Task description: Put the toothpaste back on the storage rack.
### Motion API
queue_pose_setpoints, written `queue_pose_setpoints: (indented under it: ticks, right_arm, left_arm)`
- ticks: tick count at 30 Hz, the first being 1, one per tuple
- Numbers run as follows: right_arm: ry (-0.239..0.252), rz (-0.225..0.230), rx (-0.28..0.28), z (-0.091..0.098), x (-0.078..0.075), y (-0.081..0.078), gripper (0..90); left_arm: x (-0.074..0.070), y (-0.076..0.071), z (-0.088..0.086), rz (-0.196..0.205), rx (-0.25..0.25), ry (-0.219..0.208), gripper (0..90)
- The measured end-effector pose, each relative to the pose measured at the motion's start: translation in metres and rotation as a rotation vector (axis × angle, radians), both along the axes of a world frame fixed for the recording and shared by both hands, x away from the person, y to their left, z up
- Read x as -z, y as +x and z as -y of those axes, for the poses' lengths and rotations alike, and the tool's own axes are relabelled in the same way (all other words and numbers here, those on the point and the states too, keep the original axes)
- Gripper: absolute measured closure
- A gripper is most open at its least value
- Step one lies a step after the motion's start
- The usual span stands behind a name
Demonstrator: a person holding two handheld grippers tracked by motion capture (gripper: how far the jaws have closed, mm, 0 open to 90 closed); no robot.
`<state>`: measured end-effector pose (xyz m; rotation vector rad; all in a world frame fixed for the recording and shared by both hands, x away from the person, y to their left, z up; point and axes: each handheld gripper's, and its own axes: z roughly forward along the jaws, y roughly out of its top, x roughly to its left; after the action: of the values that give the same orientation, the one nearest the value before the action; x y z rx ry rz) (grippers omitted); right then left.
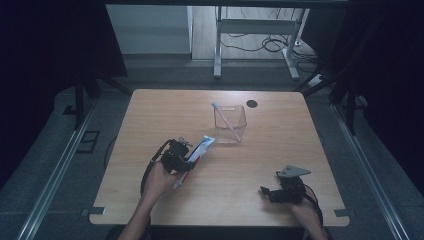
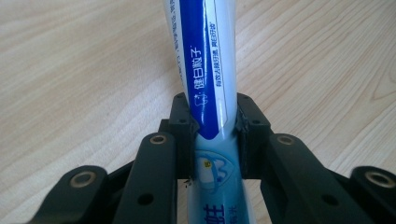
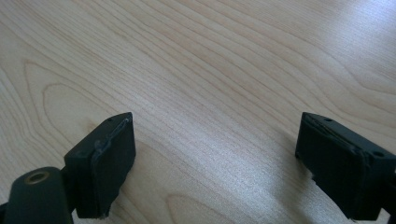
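One toothpaste tube (image 2: 205, 70) sits clamped in the left gripper (image 2: 215, 121) above the table (image 1: 260, 170). The right gripper (image 3: 215, 158) rests wide apart, holding nothing. One clear box (image 1: 230, 122) holds one toothbrush (image 1: 226, 120).

Wooden table (image 1: 260, 165), pale grain, dark round hole (image 1: 251, 104) near far edge. Clear square cup (image 1: 230, 123) mid-table, toothbrush (image 1: 223, 118) leaning inside, head sticking out at far left corner. Beyond table: grey floor, white desk frame (image 1: 255, 30), loose cables (image 1: 265, 44).
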<state>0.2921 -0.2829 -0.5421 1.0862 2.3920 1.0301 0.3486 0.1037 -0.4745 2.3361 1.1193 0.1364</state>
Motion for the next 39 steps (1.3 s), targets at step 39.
queue_pose_setpoints:
  ticks: [39]
  right_arm:
    - [-0.003,0.006,-0.003,0.0,0.0,0.0,12.0]
  left_arm:
    - [-0.058,0.013,0.026,0.215,0.039,-0.05,72.3]
